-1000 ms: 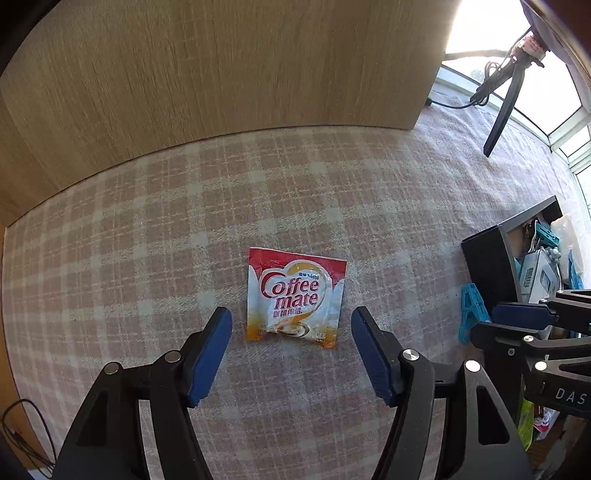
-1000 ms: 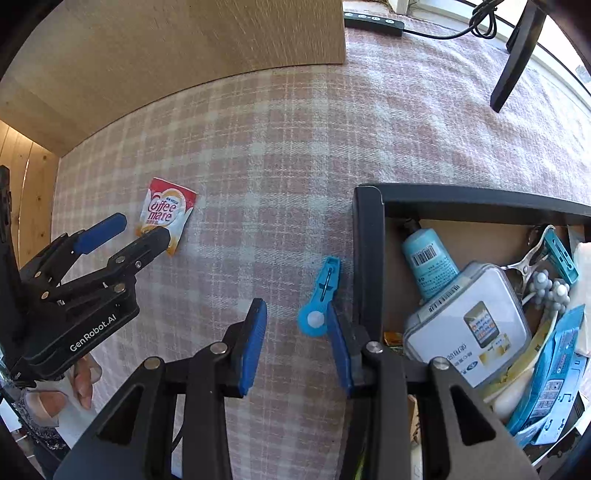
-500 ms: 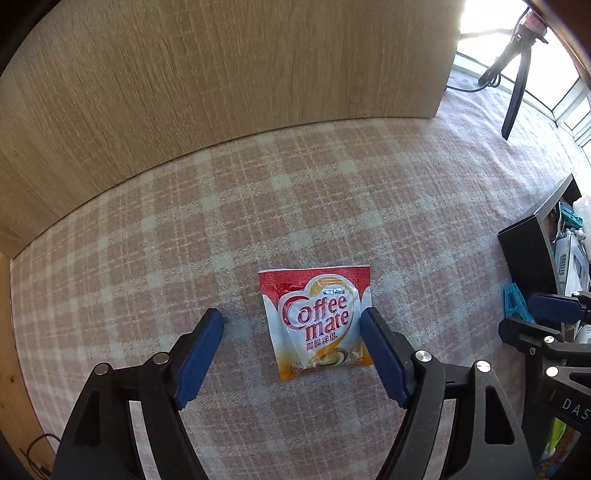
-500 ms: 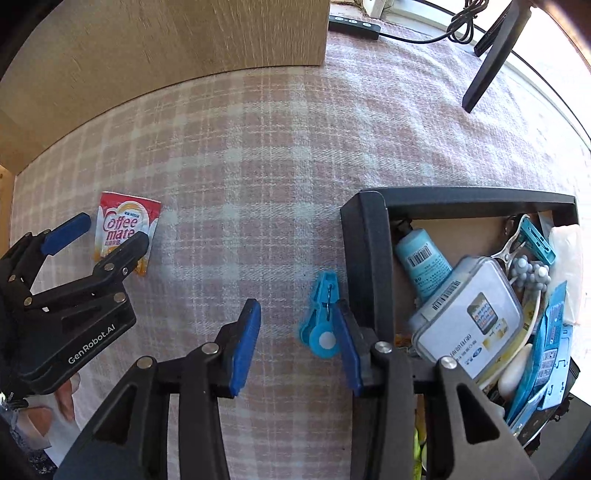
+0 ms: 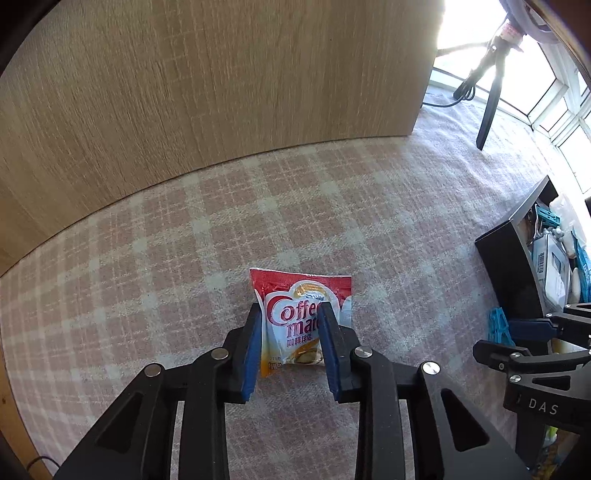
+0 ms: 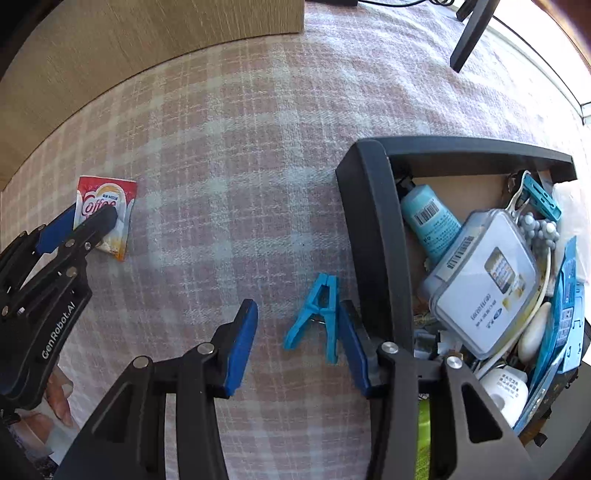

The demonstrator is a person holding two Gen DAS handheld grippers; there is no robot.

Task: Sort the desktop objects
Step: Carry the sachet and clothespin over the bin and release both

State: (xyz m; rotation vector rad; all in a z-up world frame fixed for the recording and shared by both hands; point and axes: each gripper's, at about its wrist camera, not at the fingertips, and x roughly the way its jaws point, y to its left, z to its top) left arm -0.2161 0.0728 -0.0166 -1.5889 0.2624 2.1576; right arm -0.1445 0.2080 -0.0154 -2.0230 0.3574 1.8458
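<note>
A red and white Coffee mate sachet (image 5: 301, 314) lies on the pink plaid cloth. My left gripper (image 5: 290, 317) has its blue pads closed against the sachet's two sides, which bulges between them. The sachet also shows at the left of the right wrist view (image 6: 105, 212), with the left gripper (image 6: 86, 219) on it. A blue clothes peg (image 6: 319, 314) lies on the cloth beside the black box (image 6: 373, 236). My right gripper (image 6: 299, 332) is open around the peg, its right pad against the peg's right arm.
The black box holds a blue tube (image 6: 430, 221), a clear plastic case (image 6: 484, 284), another blue peg (image 6: 541, 197) and several small items. A wooden panel (image 5: 221, 85) stands behind the cloth. A black tripod leg (image 6: 471, 33) stands at the far right.
My left gripper moved forward over the sachet and closed on it. My right gripper moved forward so the peg now lies between its fingers, next to the right pad.
</note>
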